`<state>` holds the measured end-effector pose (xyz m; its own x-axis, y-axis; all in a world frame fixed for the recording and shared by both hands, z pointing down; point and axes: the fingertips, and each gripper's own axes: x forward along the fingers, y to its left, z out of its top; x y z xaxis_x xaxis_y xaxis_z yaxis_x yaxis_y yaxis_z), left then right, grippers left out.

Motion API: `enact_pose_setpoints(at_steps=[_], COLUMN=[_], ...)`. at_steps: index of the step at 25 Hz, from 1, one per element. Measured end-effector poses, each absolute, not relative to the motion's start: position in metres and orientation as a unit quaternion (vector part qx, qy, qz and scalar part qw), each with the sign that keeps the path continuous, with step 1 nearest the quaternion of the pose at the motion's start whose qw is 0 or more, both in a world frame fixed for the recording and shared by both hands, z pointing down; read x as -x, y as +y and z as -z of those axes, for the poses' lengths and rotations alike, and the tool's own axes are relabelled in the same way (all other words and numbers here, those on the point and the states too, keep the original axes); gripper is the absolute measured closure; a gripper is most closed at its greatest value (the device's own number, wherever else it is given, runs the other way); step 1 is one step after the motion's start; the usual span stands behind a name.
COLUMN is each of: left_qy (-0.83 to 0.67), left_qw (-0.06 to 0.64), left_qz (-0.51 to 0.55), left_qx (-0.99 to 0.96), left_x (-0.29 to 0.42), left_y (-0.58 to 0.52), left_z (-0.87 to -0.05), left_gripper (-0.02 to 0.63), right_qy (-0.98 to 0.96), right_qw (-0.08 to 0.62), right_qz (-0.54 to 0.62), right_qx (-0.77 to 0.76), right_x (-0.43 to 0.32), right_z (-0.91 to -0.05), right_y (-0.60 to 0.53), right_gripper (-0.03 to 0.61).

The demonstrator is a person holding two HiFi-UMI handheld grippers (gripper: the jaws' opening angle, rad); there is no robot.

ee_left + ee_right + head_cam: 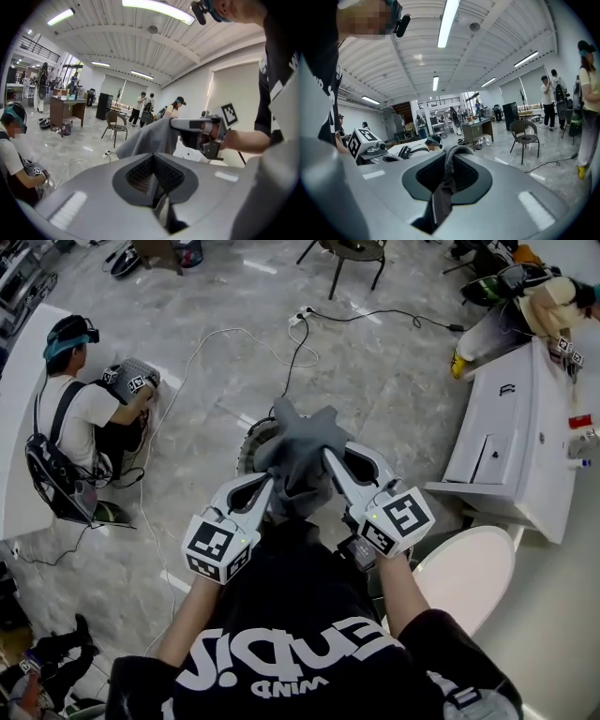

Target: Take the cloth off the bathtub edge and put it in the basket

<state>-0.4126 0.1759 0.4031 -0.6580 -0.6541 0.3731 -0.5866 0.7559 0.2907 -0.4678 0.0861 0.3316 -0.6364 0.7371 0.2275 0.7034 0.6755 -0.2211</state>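
While both hand-held grippers are clenched on the cloth, the step in hand reads as lowering it into the basket.

Left hand-held gripper (268,484): jaws together, with a sliver of grey fabric pinched between the pads. Right hand-held gripper (329,457): jaws closed on a fold of the cloth (302,439), which runs up between its pads.

The cloth hangs bunched between the 2 tips, in the air in front of the person's chest and off the bathtub edge. Beyond and below it, only part of the basket (247,444) rim shows, at the cloth's left. The fabric covers the rest.

Judgement: the cloth sits roughly over the opening.

To do this well:
- Hold both grips firm.
- Bring the 2 tips closer so the loose corners gather.
- Lower until the bulk is inside the rim.
- Release both together.

Risk: a corner drapes over the rim, or 1 grip lets go early and the cloth swings out toward the floor cable (298,348).
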Motion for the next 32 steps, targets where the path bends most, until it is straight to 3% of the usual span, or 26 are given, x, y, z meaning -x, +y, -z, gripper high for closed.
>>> enact_pose_setpoints(at_steps=[10, 32], left_qy=[-0.894, -0.865], left_qw=[0.273, 0.36], left_qz=[0.09, 0.139], left_qx=[-0.342, -0.32], left_x=[0.429, 0.432], left_y=[0.19, 0.183], left_z=[-0.459, -0.665], left_gripper=[0.62, 0.62], right_qy=[-0.89, -0.858], right_qw=[0.222, 0.363], right_qz=[-0.062, -0.062], right_qx=[0.393, 0.358], right_x=[0.47, 0.44], right_z=[-0.426, -0.676], right_y=[0.101, 0.098], right_gripper=[0.538, 0.537])
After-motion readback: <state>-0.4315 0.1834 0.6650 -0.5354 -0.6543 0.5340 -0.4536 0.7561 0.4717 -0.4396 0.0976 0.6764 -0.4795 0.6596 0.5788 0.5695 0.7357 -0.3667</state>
